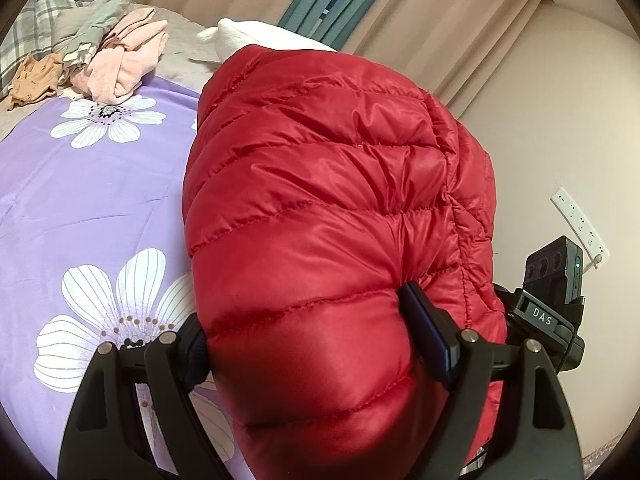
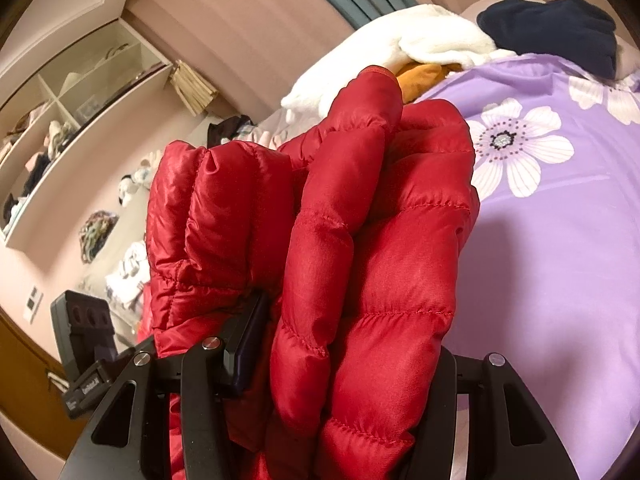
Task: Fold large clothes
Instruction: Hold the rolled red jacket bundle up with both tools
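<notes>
1. The left gripper (image 1: pixel 304 344) had its jaws spread wide yet pressed into a thick puffed bundle of the red quilted jacket (image 1: pixel 328 184), which bulged between and above the pads; the grip looked firm.
2. The right gripper (image 2: pixel 344 356) had its jaws about half closed, clamped on a bunched wad of the same red quilted jacket (image 2: pixel 360 240), several layers stacked between the pads.
3. The jacket was held up off the bed (image 1: pixel 92 200) by both grippers, over the purple flowered bedcover (image 2: pixel 560 240). Whether any part of it touched the bed could not be told.
4. Progress, as judged: the jacket appeared gathered into a doubled bundle, so at least one fold seemed made. It was not yet laid down flat or squared; setting it down and pressing it into a neat packet remained.
5. Other clothes lay on the bed: a loose heap with a pink garment (image 1: pixel 128 64) at the far left, a white fleece piece (image 2: pixel 400 44) and a dark blue garment (image 2: pixel 560 28) at the far end. The heap looked unfolded, so further work seemed outstanding.
6. Containers: an open wall shelf unit (image 2: pixel 80 120) held assorted small items in its compartments; its contents were too small to identify.
</notes>
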`<state>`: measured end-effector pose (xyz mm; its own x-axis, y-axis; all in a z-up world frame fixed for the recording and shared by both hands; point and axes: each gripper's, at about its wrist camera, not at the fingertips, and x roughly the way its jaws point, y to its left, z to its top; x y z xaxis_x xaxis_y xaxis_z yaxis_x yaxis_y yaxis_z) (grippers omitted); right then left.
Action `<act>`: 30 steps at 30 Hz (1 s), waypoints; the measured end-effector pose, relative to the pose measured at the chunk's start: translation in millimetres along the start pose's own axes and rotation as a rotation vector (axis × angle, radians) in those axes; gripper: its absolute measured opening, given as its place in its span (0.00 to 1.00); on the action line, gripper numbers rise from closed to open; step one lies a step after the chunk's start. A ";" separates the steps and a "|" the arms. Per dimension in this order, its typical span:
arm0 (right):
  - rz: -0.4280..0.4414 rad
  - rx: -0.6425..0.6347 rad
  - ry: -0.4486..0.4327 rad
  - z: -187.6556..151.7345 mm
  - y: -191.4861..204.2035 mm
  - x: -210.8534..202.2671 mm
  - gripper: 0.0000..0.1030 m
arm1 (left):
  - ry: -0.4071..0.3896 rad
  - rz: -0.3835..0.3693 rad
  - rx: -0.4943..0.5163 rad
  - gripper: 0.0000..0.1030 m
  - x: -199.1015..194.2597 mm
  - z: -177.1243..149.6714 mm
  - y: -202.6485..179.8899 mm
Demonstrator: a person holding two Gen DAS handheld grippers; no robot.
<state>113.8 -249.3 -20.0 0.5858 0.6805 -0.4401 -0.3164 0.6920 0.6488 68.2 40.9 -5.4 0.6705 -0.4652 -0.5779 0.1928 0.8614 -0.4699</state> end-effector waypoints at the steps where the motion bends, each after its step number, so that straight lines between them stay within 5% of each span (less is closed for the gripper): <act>1: 0.001 -0.001 0.002 0.2 -0.1 0.7 0.52 | -0.001 0.002 -0.002 0.81 -0.4 0.5 1.0; 30: 0.007 -0.024 0.034 9.3 11.9 23.7 0.52 | 0.001 0.021 -0.033 0.81 6.5 16.7 24.2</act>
<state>130.8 -227.2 -17.0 0.5583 0.6925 -0.4569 -0.3383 0.6928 0.6368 89.2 62.1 -9.4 0.6734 -0.4477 -0.5883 0.1554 0.8637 -0.4794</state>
